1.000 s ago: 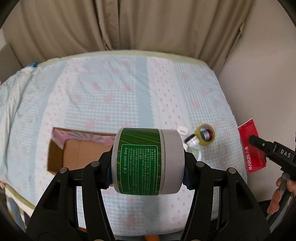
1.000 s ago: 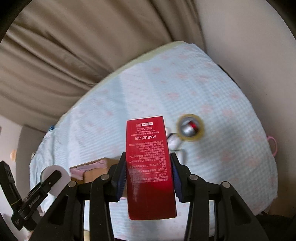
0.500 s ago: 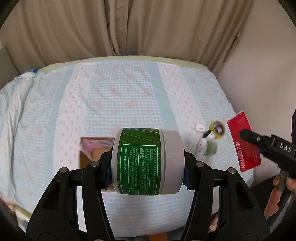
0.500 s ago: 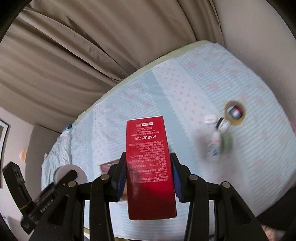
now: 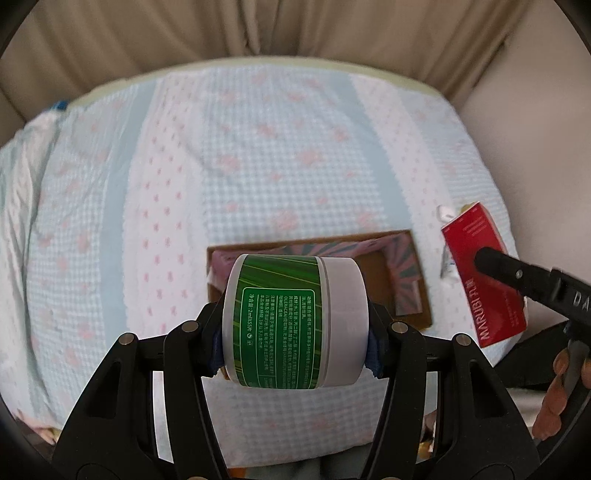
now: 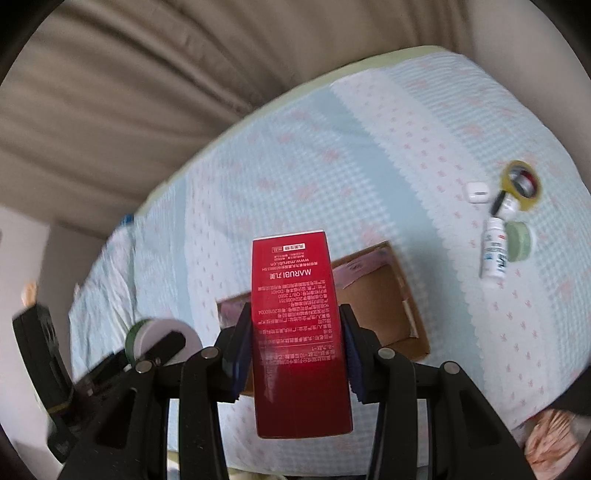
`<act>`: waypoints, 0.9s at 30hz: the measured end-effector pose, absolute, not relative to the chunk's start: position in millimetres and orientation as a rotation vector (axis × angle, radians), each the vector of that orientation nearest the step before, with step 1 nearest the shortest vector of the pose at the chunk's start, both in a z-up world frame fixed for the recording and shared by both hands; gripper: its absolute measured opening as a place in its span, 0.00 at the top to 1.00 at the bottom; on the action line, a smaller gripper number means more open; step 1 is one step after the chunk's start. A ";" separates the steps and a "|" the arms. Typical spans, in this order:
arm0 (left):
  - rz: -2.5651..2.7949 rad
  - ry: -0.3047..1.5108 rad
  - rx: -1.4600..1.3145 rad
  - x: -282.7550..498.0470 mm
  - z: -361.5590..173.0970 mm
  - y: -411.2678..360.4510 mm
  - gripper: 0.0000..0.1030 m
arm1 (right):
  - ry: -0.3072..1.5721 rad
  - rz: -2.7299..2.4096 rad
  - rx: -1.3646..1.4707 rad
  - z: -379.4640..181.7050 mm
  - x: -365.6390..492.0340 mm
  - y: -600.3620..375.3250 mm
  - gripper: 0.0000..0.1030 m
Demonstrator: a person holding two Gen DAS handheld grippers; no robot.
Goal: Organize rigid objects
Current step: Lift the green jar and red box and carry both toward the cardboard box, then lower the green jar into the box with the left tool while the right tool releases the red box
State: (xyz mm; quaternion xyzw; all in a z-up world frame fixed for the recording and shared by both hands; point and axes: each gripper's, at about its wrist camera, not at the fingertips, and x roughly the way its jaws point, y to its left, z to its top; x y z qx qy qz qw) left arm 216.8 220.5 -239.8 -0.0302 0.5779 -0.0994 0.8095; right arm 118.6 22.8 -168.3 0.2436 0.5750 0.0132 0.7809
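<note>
My left gripper [image 5: 295, 343] is shut on a green-labelled jar with a white lid [image 5: 293, 323], held sideways above the open cardboard box [image 5: 406, 266] on the bed. My right gripper [image 6: 293, 354] is shut on a tall red carton [image 6: 297, 325], which hangs over the same box [image 6: 380, 299]. In the left wrist view the red carton [image 5: 484, 280] and the right gripper show at the right edge. The jar [image 6: 162, 336] and the left gripper appear at the lower left of the right wrist view.
On the checked bedspread [image 6: 369, 147] to the right of the box lie a yellow tape roll [image 6: 522, 184], a small white case [image 6: 476, 192], a white bottle [image 6: 493, 254] and a green-lidded jar [image 6: 519, 240]. Beige curtains [image 5: 258, 29] hang behind the bed. A person's fingers [image 5: 561, 384] grip the right handle.
Both grippers have swung sideways with their loads, so the cardboard box now lies right beneath them. The loose items on the bedspread have slid to the right of the right wrist view.
</note>
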 end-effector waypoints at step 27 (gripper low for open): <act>-0.082 1.665 -0.027 289.1 -455.6 213.1 0.49 | 1.465 0.588 -0.317 -367.0 164.4 101.1 0.62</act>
